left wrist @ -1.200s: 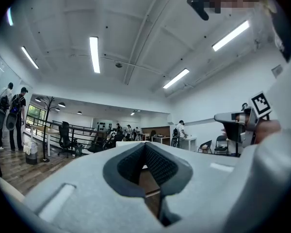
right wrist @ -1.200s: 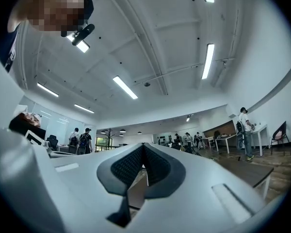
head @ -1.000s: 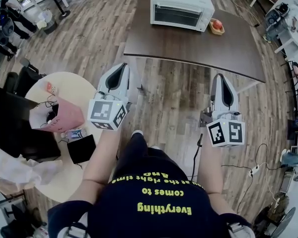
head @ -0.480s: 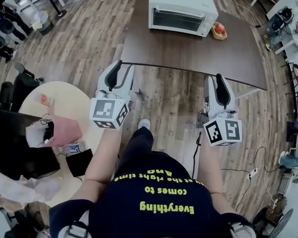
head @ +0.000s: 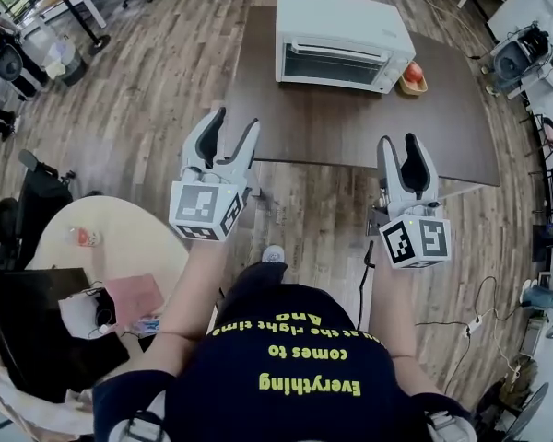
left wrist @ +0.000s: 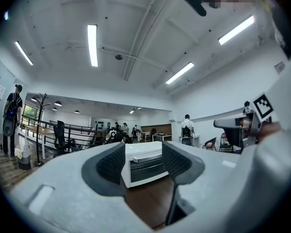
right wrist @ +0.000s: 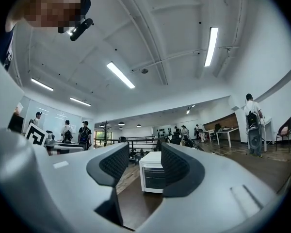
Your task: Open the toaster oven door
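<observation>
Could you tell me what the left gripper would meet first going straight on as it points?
Probably the toaster oven: it sits framed between the left gripper's empty jaws, which have just been opening; only table lies before it, though depth is unclear.

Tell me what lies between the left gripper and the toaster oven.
Only bare brown table, as the head view shows, from the left gripper, whose empty jaws have just been opening, to the toaster oven.
</observation>
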A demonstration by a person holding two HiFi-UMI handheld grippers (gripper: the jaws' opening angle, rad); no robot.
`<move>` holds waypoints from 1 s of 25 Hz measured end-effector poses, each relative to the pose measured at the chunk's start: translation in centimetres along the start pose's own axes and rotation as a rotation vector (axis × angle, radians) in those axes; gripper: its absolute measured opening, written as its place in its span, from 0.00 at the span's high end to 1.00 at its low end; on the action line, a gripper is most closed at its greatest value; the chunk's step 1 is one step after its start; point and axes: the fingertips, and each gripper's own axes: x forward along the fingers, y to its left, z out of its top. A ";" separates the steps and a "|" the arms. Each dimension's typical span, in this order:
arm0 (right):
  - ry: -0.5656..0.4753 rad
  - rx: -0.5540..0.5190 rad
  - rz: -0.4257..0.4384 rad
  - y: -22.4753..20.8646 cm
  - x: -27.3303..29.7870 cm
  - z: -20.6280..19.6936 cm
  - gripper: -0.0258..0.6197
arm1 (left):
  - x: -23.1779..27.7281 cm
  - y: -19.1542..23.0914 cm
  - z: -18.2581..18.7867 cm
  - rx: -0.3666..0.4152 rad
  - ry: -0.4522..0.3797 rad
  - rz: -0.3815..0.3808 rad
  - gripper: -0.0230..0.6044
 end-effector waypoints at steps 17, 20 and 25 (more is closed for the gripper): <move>0.059 -0.003 -0.004 -2.9 7.8 -2.5 0.59 | 6.1 4.3 -3.0 -0.032 0.050 0.017 0.57; 0.062 -0.009 0.014 -4.1 10.2 -2.8 0.58 | 7.9 5.0 -3.5 -0.031 0.060 0.040 0.57; 0.068 -0.014 0.048 -7.0 14.7 -3.3 0.58 | 12.4 6.0 -3.4 -0.045 0.042 0.083 0.57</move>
